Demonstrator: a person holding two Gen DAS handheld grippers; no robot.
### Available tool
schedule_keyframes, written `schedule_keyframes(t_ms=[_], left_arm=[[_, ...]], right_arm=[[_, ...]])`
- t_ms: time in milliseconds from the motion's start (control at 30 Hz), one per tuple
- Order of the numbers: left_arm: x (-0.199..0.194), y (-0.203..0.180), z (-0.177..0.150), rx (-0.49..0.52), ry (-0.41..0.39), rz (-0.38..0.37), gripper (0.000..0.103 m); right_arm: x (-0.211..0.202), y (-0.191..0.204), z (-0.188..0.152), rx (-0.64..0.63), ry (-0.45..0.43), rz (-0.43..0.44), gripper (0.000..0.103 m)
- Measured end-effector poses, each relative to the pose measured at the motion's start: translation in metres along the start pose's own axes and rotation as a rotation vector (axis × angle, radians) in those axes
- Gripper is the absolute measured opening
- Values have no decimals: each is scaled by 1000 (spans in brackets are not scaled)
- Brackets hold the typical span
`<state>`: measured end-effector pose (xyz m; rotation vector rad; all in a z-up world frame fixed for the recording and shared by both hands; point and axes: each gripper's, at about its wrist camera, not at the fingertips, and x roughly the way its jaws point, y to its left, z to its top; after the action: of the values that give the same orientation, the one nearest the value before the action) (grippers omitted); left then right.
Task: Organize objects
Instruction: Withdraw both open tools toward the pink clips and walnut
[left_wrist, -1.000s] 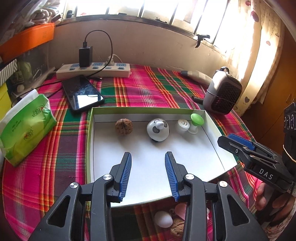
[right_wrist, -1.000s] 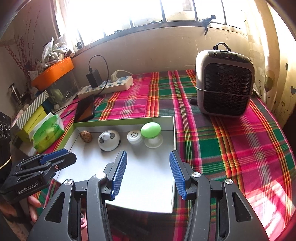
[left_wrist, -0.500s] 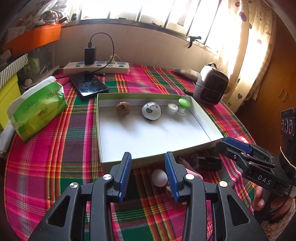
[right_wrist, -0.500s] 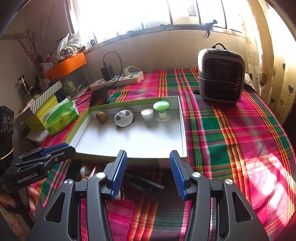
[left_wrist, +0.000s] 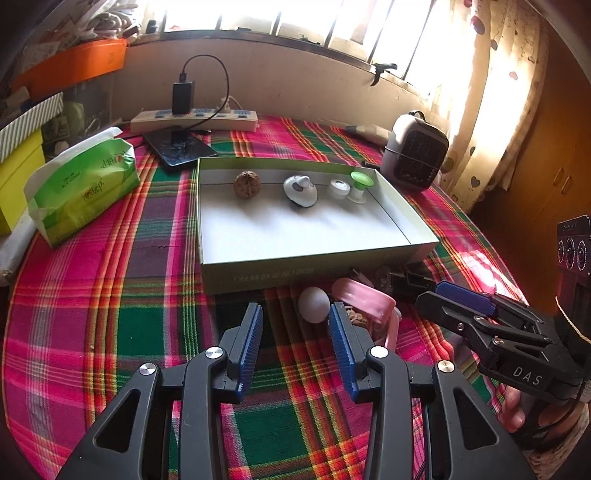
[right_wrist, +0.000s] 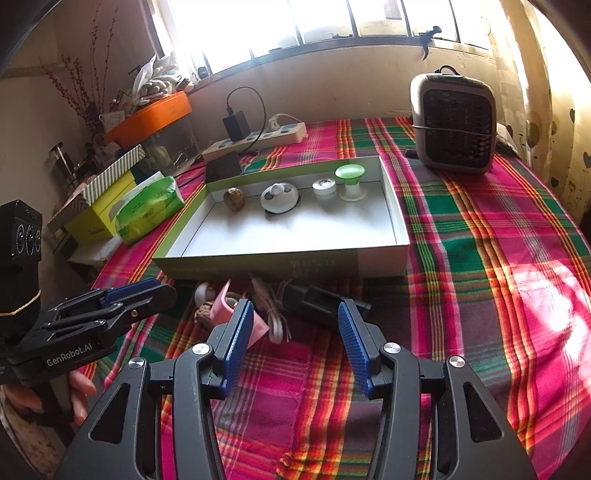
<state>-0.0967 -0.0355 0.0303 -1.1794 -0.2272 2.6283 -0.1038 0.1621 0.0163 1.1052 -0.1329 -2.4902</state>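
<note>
Both tongs, left and right, gape empty. We judge the white egg, at twelve o'clock from the left tongs, light, smooth, perhaps fragile; grip its middle gently.

Plaid tablecloth covers the table. Green tissue pack at left edge, yellow box beside it. White power strip by the back wall, black charger plugged in; dark phone lies just in front of it. Grey fan heater back right. Orange bin on the shelf, back left. Heart-print curtain on the right.
</note>
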Motion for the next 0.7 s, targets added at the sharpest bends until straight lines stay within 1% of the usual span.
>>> schedule_keyframes(t_ms=[167, 367, 533, 600, 667, 700], left_arm=[[0, 6, -6, -21, 5, 5, 36], [-1, 11, -11, -33, 7, 0, 36], [-1, 15, -11, -45, 8, -1, 36], [0, 16, -12, -47, 11, -3, 36], [0, 17, -12, -50, 12, -9, 36], [0, 17, -12, -50, 13, -11, 36]], right_arm=[[8, 15, -7, -13, 33, 46, 49], [20, 29, -12, -32, 68, 49, 49], [24, 36, -13, -61, 66, 23, 49], [27, 36, -13, -74, 77, -5, 49], [31, 38, -16, -96, 92, -51, 49], [30, 37, -16, -97, 92, -52, 49]])
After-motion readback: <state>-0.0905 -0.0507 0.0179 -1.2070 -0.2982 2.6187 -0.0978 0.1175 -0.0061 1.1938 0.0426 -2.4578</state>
